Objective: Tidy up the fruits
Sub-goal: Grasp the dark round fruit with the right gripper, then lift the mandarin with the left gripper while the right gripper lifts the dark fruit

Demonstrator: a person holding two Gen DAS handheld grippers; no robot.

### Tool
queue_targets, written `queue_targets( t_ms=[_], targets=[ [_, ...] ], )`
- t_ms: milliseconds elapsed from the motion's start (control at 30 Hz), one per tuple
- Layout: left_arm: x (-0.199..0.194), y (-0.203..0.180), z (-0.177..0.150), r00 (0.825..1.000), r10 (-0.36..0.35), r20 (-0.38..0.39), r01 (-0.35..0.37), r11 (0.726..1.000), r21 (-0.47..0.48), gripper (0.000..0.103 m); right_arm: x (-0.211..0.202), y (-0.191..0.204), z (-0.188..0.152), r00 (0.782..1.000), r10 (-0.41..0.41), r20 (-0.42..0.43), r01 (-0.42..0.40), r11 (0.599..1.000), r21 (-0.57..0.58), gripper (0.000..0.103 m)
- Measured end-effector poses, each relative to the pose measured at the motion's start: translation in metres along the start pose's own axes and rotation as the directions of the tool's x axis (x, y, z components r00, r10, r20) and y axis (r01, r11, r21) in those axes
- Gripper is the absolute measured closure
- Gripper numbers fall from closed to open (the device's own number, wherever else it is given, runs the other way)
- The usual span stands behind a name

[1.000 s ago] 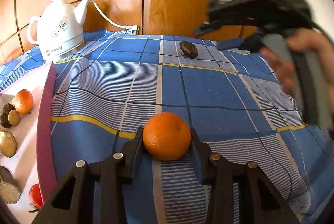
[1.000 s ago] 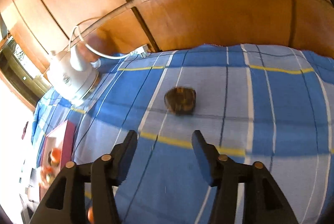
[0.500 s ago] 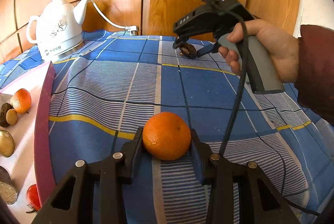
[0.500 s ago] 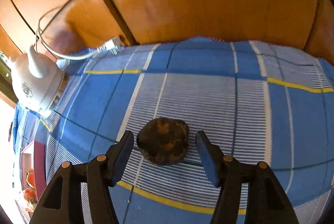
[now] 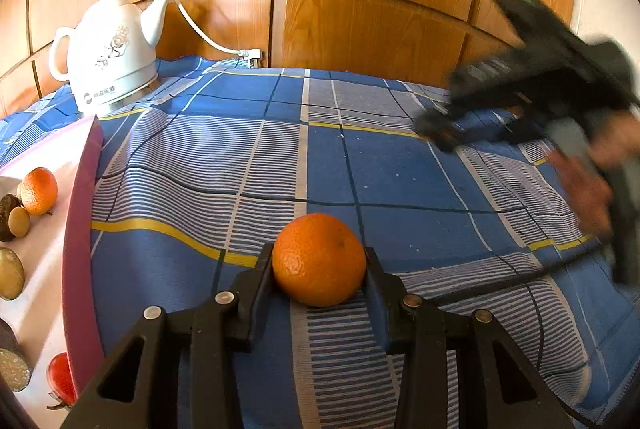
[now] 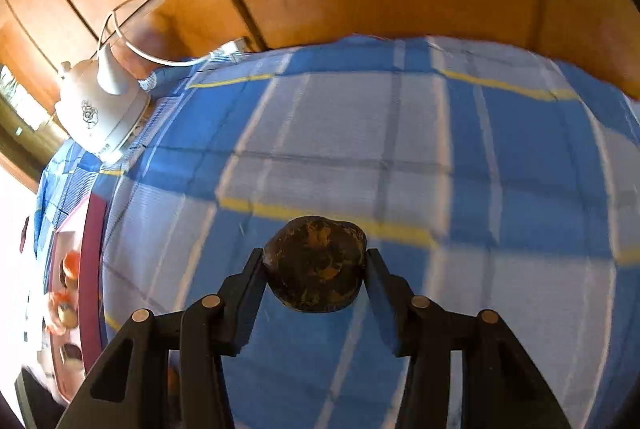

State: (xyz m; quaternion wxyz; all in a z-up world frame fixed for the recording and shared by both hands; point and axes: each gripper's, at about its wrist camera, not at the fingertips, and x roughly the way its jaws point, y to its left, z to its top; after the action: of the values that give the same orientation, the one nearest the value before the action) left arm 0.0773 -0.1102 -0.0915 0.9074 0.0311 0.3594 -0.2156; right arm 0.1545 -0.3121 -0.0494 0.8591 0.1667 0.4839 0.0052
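Left wrist view first, reading from its left edge: I see the pink-rimmed tray (image 5: 80, 229) lying against the left edge of the blue checked cloth (image 5: 248, 157), with a small orange (image 5: 39, 190), some brown fruit and a red one already on its white floor, and bare room among them. A white kettle (image 5: 108, 49) stands at the cloth's far left corner, its cord trailing along the wooden wall. My left gripper (image 5: 319, 271) is narrowly parted and clamped on the orange (image 5: 319, 259), pads pressing both its sides, near the cloth's front edge with the fruit apparently resting on the fabric. Further right, my right gripper (image 6: 315, 269) has the dark wrinkled fruit (image 6: 316, 263) between its jaws, which are closing; the pads look to be touching its flanks, and from the blur beneath I judge it is already off the cloth. So I reckon both fruits are in hand and the step is the carry to the tray. Next I'd lift each high enough to clear the raised pink rim, swing left, and set them in a free spot. Between the grippers and the tray the cloth is open; only the kettle and cord at the far corner, and the two grippers crossing, want minding.
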Motion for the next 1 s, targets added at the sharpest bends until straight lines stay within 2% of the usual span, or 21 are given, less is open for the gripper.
queue_targets(
  t_ms=[133,267,533,667,1000],
  targets=[
    [0.0,-0.002,-0.001,1.0,0.007,0.0,-0.007,1.0,0.005,0.062,-0.019,-0.016,-0.047,1.0,-0.019,0.015,0.018,0.997,0.078,0.053],
    [0.001,-0.003,0.0,1.0,0.011,-0.001,-0.011,1.0,0.009,0.062,-0.027,-0.027,-0.075,0.996,-0.056,0.062,0.049,0.992,0.114,0.053],
    [0.002,-0.005,0.0,1.0,0.023,-0.003,-0.023,0.999,0.023,0.062,-0.031,-0.031,-0.092,0.982,-0.081,0.171,0.065,0.993,0.098,0.053],
    [0.002,-0.005,-0.001,1.0,0.03,-0.003,-0.03,0.999,0.03,0.062,-0.028,-0.026,-0.098,0.97,-0.111,0.217,0.099,0.993,0.065,0.054],
    [0.003,-0.008,-0.001,0.999,0.053,-0.007,-0.052,0.997,0.049,0.062,-0.028,-0.029,-0.1,0.967,-0.096,0.236,0.082,0.994,0.072,0.055]
  ],
)
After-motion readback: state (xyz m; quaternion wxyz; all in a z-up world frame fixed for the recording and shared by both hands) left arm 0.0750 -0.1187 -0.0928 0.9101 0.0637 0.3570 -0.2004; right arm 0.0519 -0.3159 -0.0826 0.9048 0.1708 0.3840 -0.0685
